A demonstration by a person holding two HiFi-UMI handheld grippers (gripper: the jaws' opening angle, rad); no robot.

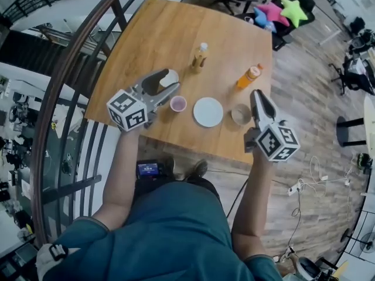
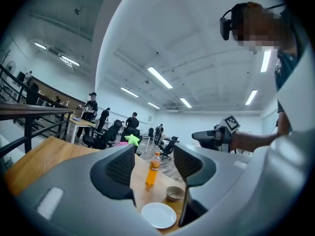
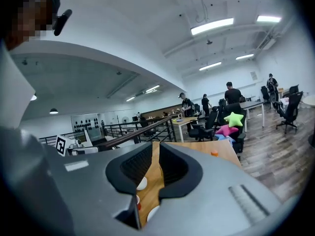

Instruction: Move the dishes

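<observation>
An open-plan office: swivel chairs point(image 3: 291, 106), desks point(image 3: 188, 121) with people point(image 3: 233, 95) standing (right of centre), strip ceiling lights point(image 2: 160, 76).

In the head view, the left gripper point(image 1: 176, 78) covers the white bowl's point(image 1: 169, 79) eight o'clock side. The right gripper point(image 3: 154, 151), in its own view, hides most of the plate point(image 3: 153, 213) and the pink cup point(image 3: 139, 202).
</observation>
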